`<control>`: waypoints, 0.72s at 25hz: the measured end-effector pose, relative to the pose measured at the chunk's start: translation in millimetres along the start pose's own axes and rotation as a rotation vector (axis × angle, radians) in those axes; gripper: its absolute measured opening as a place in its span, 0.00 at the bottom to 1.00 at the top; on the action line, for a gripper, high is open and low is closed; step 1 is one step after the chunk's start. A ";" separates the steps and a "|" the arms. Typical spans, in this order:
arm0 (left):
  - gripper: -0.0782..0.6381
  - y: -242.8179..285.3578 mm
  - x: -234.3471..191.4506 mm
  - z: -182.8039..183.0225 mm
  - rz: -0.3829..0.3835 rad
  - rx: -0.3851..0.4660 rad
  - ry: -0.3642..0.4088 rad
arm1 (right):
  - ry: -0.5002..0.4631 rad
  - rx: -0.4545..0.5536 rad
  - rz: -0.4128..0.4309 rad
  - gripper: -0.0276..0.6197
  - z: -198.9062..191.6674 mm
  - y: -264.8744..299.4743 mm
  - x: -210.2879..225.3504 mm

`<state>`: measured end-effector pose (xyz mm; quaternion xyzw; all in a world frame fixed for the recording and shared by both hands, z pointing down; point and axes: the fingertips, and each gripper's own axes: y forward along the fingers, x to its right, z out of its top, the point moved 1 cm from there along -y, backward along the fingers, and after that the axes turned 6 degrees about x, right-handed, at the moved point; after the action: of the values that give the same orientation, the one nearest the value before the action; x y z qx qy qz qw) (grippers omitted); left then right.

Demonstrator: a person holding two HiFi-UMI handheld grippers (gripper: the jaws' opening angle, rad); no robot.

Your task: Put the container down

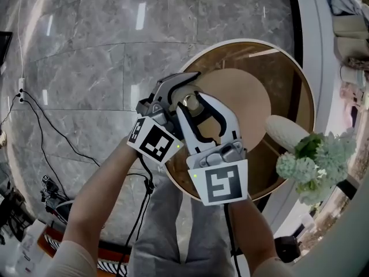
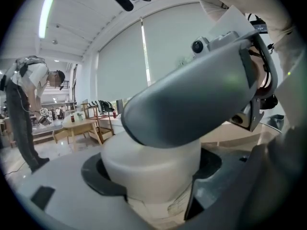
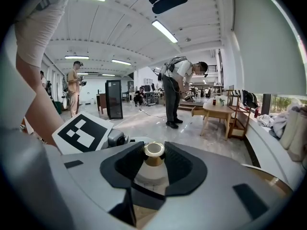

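Two grippers: you've got both on the one container [image 1: 188, 101], crossing each other right at it.
Left gripper [image 2: 151, 176]: jaws stand wide and are clamped on the white body, a dark pad hugging each side.
Right gripper [image 3: 154, 164]: jaws partly apart, pads closed on the gold neck [image 3: 154, 150], which pokes up between them.
Crossing: your right gripper's grey jaw lies across the container's top in the left gripper view.
Container's place: over the left edge of the round table [image 1: 294, 85], beside the paler disc [image 1: 245, 100] at its middle; no view shows whether its base touches the tabletop.
Right edge of the table: a pale vase [image 1: 285, 131] with green-white flowers [image 1: 314, 160], well apart from the container.
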<state>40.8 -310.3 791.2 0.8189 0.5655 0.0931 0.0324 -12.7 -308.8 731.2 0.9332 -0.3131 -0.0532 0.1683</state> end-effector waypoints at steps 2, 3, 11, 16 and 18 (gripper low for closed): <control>0.61 0.3 5.5 -10.8 -0.019 -0.019 -0.012 | -0.011 -0.009 0.001 0.25 -10.0 1.9 -2.6; 0.61 0.7 7.2 -14.4 -0.027 -0.026 -0.014 | -0.007 -0.006 -0.001 0.25 -13.2 2.5 -2.6; 0.61 4.7 9.0 -28.4 -0.062 -0.134 0.000 | -0.014 0.015 -0.023 0.25 -22.4 5.1 1.3; 0.61 5.5 11.8 -36.7 -0.092 -0.213 -0.017 | -0.037 0.008 -0.018 0.25 -28.3 6.4 2.3; 0.61 4.8 11.9 -39.8 -0.092 -0.241 -0.019 | -0.057 0.004 -0.008 0.25 -30.7 7.2 1.1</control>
<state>41.8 -303.1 832.3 0.7830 0.5870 0.1508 0.1401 -9.6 -306.1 762.5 0.9328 -0.3142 -0.0800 0.1571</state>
